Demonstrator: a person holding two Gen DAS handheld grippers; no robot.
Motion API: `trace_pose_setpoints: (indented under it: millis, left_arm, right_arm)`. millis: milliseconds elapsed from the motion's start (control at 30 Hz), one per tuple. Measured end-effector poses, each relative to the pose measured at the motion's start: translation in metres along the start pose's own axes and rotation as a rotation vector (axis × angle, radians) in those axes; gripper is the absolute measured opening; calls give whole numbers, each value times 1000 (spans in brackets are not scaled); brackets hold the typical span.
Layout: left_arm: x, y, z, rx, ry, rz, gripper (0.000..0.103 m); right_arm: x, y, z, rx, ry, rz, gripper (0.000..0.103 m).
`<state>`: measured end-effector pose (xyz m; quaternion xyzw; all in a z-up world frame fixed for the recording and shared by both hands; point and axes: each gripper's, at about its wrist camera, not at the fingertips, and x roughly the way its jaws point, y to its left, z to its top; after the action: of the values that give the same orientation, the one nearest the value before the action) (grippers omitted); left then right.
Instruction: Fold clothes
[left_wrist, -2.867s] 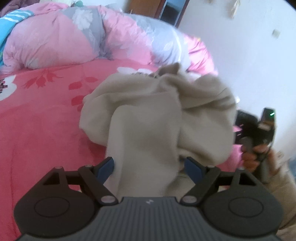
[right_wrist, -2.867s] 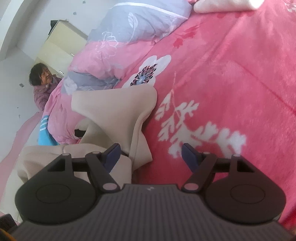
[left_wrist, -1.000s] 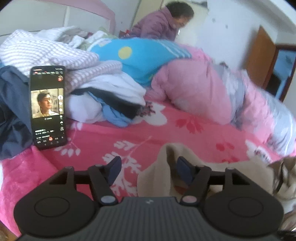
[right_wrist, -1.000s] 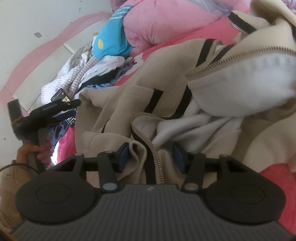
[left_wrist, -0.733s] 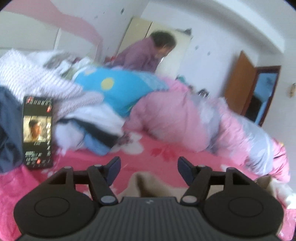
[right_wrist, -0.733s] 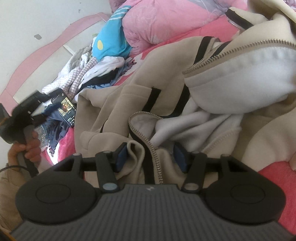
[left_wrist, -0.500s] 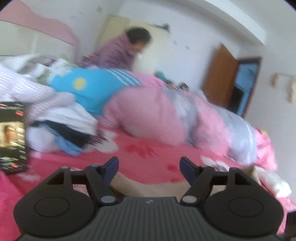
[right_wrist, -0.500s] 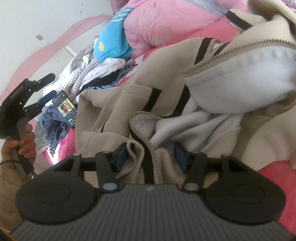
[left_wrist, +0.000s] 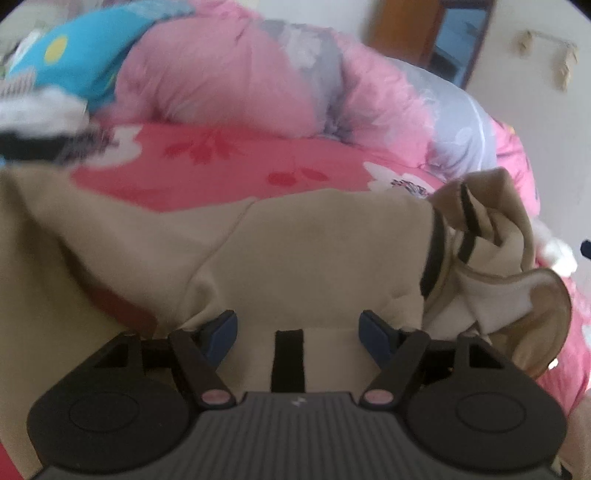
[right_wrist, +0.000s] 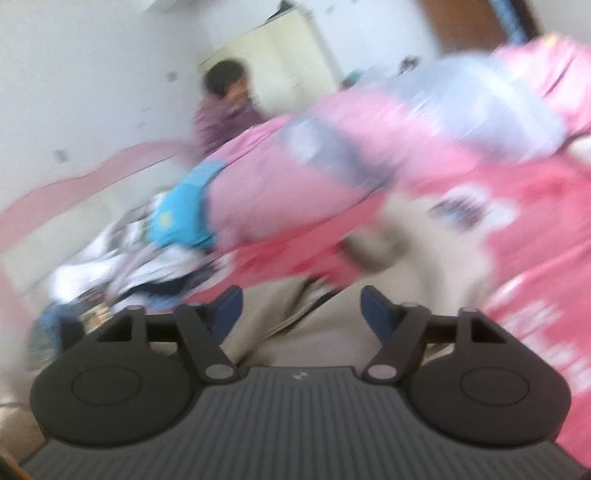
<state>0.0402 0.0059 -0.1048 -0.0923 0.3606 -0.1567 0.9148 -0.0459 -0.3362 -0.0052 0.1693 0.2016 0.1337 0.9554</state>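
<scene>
Fleece is what we are dealing with: a beige zip jacket (left_wrist: 303, 236) with black trim, spread partly flat across the pink bed (left_wrist: 229, 162) and bunched into a heap at its right end, where the pale lining shows. It lies in front of the pink quilt (left_wrist: 236, 85), not yet in any tidy fold. Our left gripper (left_wrist: 297, 334) hangs over the jacket's near edge with its jaws spread wide and gripping nothing; a short black strip of trim sits between them. Our right gripper (right_wrist: 301, 312) likewise has its jaws apart over beige cloth, though that view is badly smeared. We judge the jacket soft, thick and limp, light enough to lift but prone to sag and slide on itself. Hem corners or the shoulder seams look the firmest places to pinch.
</scene>
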Motion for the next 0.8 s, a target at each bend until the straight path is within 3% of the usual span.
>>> trace_pose_setpoints:
  millis: [167, 367, 467, 533, 567, 667, 800]
  left_arm:
    - [1, 7, -9, 8, -12, 0, 74]
    - [7, 4, -14, 48, -41, 13, 76]
    - [8, 4, -15, 52, -50, 14, 76]
    - [8, 4, -16, 54, -52, 17, 76]
    - [8, 4, -16, 55, -53, 17, 76]
    - [8, 4, -17, 54, -54, 17, 76]
    - [8, 4, -17, 54, -55, 17, 76]
  right_arm:
    - [27, -34, 16, -52, -19, -195, 83]
    - [74, -65, 13, 10, 29, -216, 81]
    - [85, -72, 15, 46, 18, -201, 59]
    - [92, -76, 15, 71, 11, -190, 24]
    - [96, -78, 16, 83, 7, -185, 12]
    - [92, -80, 25, 106, -47, -199, 6]
    - [52, -91, 48, 157, -173, -234, 4]
